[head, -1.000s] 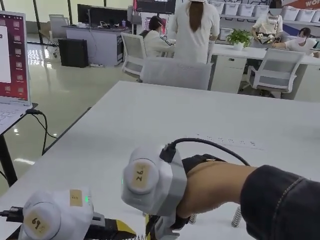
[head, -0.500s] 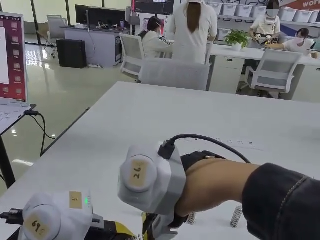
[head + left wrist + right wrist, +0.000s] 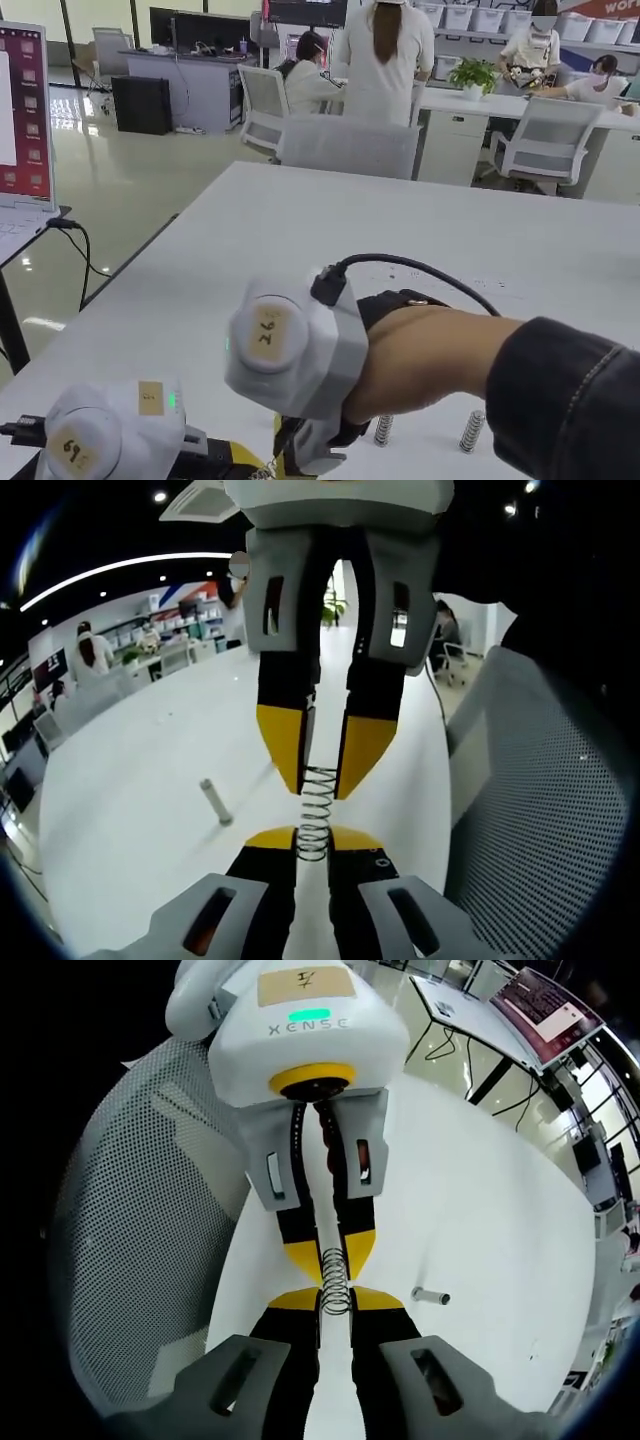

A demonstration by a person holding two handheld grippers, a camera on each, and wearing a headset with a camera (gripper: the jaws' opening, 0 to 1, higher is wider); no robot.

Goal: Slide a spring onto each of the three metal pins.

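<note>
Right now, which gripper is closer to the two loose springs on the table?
Right. The right gripper works just beside the two springs; the left gripper faces it from the far side, farther off; both grip another spring.

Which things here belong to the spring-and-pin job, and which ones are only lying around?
Job: held coiled metal spring; short metal pin; two loose coiled springs.
Not job: open laptop; grey office chair; green potted plant.
</note>
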